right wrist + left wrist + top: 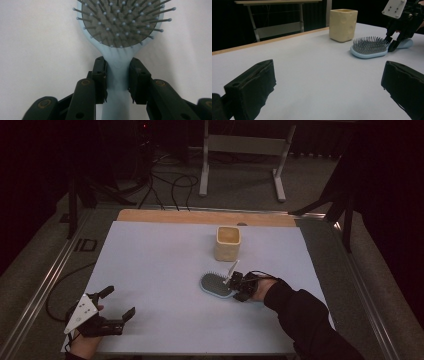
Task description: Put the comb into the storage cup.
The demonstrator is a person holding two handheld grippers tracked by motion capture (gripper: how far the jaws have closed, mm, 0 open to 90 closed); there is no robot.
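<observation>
A light blue hairbrush [215, 285] lies bristles-up on the white table sheet [160, 265], right of centre. My right gripper [239, 285] is shut on its handle; in the right gripper view both jaws press the handle [117, 75] just below the bristle pad [122, 22]. The left gripper view shows the hairbrush [369, 47] and my right gripper [392, 42] at the far right. A cream-yellow square cup [227, 242] stands upright just behind the brush, and appears as the cup [343, 25]. My left gripper [118, 305] rests open at the table's front left, with nothing between its jaws.
A wooden strip [205, 216] runs along the table's far edge. Metal rails [47, 275] flank the table. Cables [170, 185] and a white stand [242, 160] sit on the floor beyond.
</observation>
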